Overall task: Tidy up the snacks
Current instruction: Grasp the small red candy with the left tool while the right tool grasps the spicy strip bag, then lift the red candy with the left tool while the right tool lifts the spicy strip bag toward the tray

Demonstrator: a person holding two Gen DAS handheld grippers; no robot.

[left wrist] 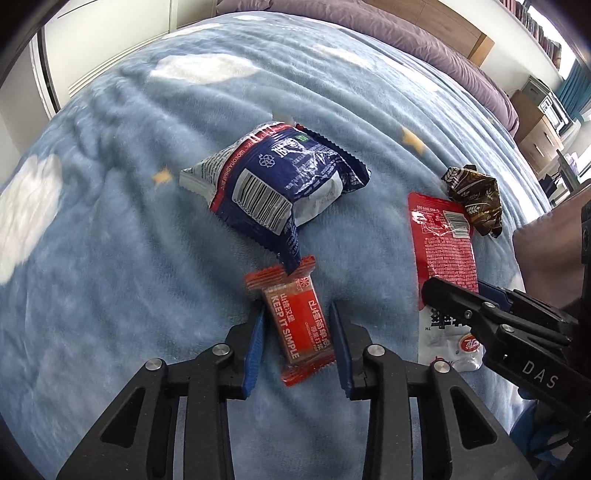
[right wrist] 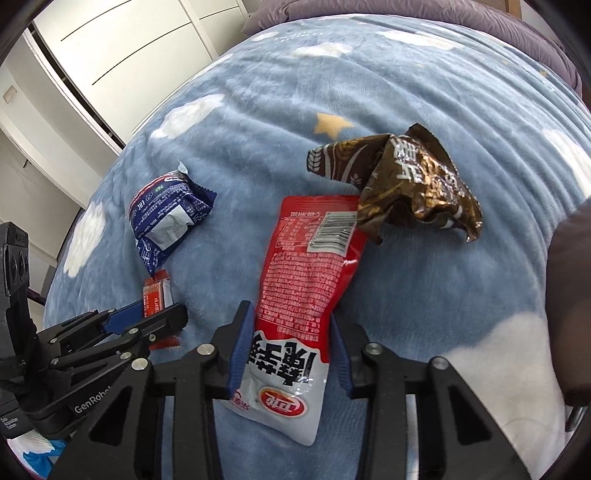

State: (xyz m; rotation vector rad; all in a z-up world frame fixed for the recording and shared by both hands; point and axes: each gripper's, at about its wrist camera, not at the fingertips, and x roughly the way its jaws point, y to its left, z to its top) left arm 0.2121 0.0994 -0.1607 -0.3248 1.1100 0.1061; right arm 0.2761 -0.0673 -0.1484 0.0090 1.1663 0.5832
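Note:
A small red snack bar (left wrist: 299, 332) lies on the blue cloud-print blanket (left wrist: 147, 258). My left gripper (left wrist: 296, 312) is shut on it, with a blue pad against each long side. A red and white packet (right wrist: 306, 266) lies lengthwise between the pads of my right gripper (right wrist: 289, 317), which press on its lower part. Just beyond the bar, a puffy dark blue packet (left wrist: 284, 173) touches the bar's far end with one corner. A crumpled brown wrapper (right wrist: 417, 184) rests at the red and white packet's far end. The two grippers stand side by side, both pointing down at the bed.
A purple duvet (left wrist: 369, 22) lies across the far side of the bed. White wardrobe doors (right wrist: 129, 48) stand past the bed's left edge, and wooden furniture (left wrist: 539, 129) past its right. A blurred brownish shape (right wrist: 572, 295) fills the right edge of the right wrist view.

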